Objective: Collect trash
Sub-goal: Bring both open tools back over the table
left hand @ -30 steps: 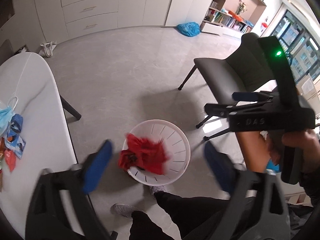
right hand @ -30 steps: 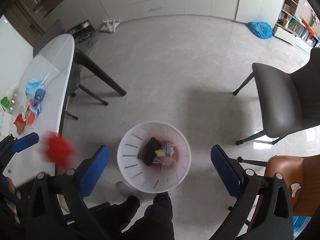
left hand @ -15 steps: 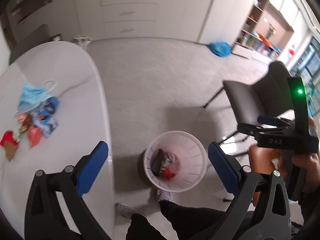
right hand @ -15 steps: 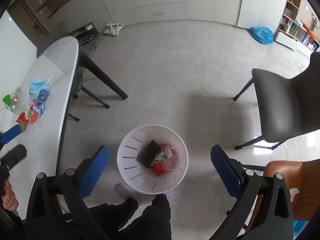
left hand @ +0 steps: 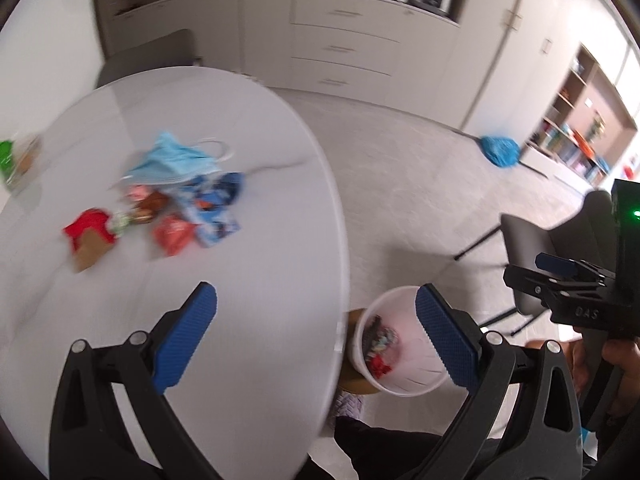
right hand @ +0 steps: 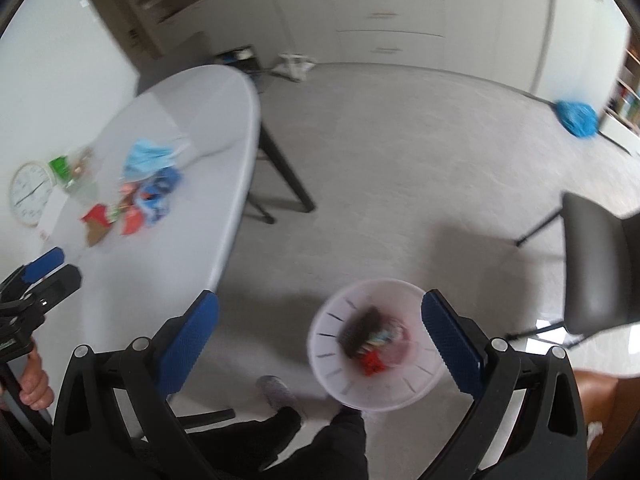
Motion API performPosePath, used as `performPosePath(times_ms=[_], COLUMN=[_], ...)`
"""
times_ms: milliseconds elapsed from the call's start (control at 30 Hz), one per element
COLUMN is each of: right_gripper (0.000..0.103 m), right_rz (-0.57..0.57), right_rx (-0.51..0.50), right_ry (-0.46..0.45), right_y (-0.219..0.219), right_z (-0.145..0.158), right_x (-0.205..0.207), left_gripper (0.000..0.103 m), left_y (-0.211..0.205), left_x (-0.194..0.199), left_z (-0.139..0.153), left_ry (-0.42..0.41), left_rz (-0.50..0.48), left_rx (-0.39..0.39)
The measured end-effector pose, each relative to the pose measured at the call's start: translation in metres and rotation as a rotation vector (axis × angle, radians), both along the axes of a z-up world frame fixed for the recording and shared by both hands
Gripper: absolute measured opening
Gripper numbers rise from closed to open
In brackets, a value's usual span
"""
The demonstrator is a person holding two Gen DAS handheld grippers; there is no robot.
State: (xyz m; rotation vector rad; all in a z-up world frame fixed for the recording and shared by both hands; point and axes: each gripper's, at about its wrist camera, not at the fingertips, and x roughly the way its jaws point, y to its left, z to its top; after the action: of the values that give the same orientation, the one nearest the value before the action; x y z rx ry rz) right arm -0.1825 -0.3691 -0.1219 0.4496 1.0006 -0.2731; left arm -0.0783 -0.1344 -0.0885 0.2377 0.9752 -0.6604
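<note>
Both tools are gaping wide, nothing between the pads: left tool (left hand: 316,330) is hanging over the tabletop (left hand: 248,272), right tool (right hand: 320,340) above the bin (right hand: 340,384). Step in hand looks like fetching the next piece; the trash pile (left hand: 172,216) is lying mid-tabletop, well apart from the bin. Next move is calling for a reach and pinch on one wrapper. Only the right view is showing the clock (right hand: 30,194) beyond the pile

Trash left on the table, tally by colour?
Blue: 3 (face mask, dark blue wrapper, light blue wrapper)
Red: 2 (red wrapper, red and brown piece)
Brown: 1 (brown wrapper)
Green: 1 (green item, may not be trash)
Total: 7, approximate because of motion blur
</note>
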Motion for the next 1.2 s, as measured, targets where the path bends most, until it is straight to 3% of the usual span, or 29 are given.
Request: performPosePath(times_ms=[333,667,867,1067,1200], right_gripper=[0.100,0.100,0.100,0.100,0.100], right_rz=[0.208,0.297,0.323,0.335,0.338], right_rx=[0.009,0.014,0.006,0.008,0.007], right_ry=[-0.040,-0.003,0.054,0.115,0.153], right_y=[0.076,0.137,0.161,0.171,0.170], right_z=[0.017,0.016,0.003,-0.015,-0.025], right_x=[0.071,0.123,0.145,0.162,0.168], left_gripper=[0.095,0.095,0.095,0.095,0.092], left_y=[0.090,0.156,0.165,0.143,0.133], left_x=[0.050,0.124,0.163,0.184,0.196], left_z=[0.001,-0.029,-0.068,-0.101,-0.118], left_ry=[-0.068,-0.099,-0.134,-0.264,-0.282], left_rz=[0.198,0.247,0.194,0.015,-0.081], left_rx=[0.027,0.117,0.211,0.386,0.423])
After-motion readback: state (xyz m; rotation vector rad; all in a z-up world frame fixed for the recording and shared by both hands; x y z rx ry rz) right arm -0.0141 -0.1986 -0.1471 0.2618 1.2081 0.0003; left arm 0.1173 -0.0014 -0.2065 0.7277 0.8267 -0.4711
